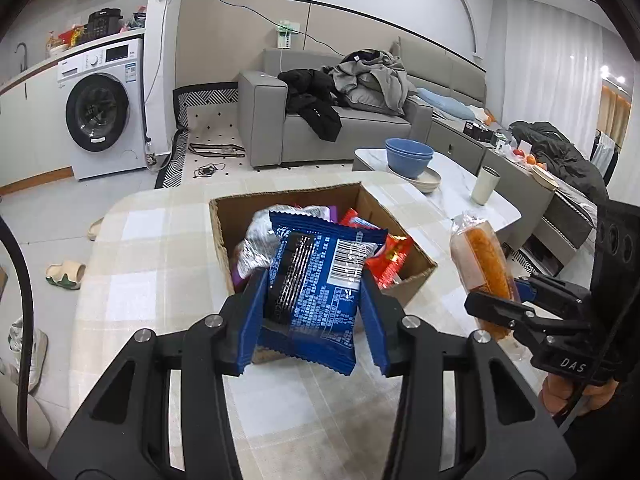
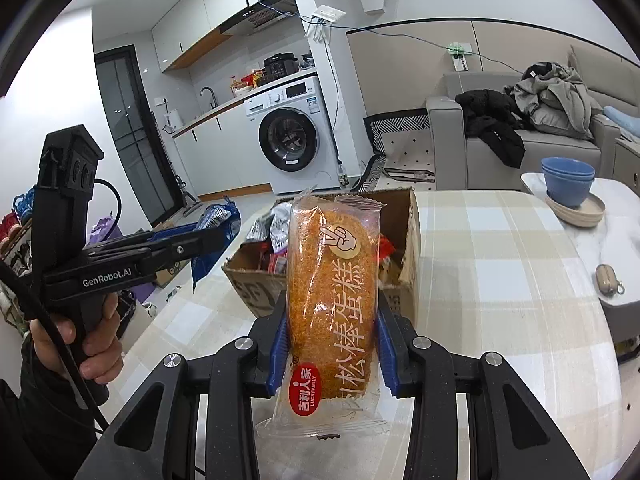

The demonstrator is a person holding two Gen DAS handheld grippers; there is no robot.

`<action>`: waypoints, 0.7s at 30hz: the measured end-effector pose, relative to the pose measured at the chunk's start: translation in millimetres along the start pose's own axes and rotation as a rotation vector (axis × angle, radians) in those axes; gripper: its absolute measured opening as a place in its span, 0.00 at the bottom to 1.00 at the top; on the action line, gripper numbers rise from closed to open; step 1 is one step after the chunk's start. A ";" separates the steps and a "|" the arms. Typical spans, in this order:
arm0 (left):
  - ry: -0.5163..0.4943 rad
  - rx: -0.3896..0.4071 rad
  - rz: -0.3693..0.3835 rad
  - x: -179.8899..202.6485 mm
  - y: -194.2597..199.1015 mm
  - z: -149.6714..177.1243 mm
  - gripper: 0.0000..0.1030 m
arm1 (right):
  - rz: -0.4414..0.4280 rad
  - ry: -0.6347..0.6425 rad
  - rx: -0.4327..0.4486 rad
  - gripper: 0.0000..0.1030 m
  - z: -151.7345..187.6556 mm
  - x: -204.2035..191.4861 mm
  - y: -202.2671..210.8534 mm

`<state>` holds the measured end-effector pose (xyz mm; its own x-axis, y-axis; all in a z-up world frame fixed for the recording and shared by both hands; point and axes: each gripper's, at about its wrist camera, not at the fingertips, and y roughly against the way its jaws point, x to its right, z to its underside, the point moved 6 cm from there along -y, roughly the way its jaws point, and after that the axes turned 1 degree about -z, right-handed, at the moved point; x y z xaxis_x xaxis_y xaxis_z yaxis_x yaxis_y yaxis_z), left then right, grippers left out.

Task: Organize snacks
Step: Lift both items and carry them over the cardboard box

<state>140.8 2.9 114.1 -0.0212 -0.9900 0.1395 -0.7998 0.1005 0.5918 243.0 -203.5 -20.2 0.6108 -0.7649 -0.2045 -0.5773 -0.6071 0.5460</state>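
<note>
While a grey sofa [image 1: 360, 120] heaped with clothes fills the upper middle of the left wrist view and a white washing machine [image 1: 106, 108] stands at the upper left, the round table [image 1: 152, 248] with its pale checked cloth takes up the whole lower half. On the cloth, at the frame's centre, sits an open cardboard box [image 1: 404, 276] — crumpled silver, red and purple snack packets lie inside it. To the upper right, on a white marble side table [image 1: 460, 200], stacked blue bowls [image 1: 409, 156] rest on a beige plate, with a pale cup [image 1: 485, 185] just beside them.

Smaller and nearer, the left gripper [image 1: 316, 302] pinches a blue snack packet [image 1: 320, 280] between its blue pads, barcode side showing, lifted clear of the cloth in front of the box. At the right edge of that view the right gripper [image 1: 496, 304] clamps a clear-wrapped sponge cake [image 1: 482, 260], held upright.

Seen from the right wrist camera, that cake [image 2: 334, 300] stands at the centre, squeezed at its lower half — the box [image 2: 256, 284] is behind it, and a hand [image 2: 86, 344] at the lower left grips the other tool's handle.
</note>
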 end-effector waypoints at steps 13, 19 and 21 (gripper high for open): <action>0.017 -0.001 -0.043 -24.4 -30.0 -24.4 0.40 | 0.000 0.009 0.033 0.37 -34.8 0.9 -15.9; 0.018 -0.005 -0.052 -27.5 -50.6 -33.0 0.40 | -0.002 0.006 0.041 0.37 -47.7 3.3 -25.1; 0.021 -0.010 -0.051 -29.1 -58.5 -35.1 0.40 | -0.003 0.003 0.041 0.37 -51.4 5.3 -29.5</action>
<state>209.2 29.3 103.3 0.0327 -0.9916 0.1255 -0.7933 0.0507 0.6068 291.1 -178.5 4.3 0.6143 -0.7624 -0.2032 -0.5972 -0.6176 0.5118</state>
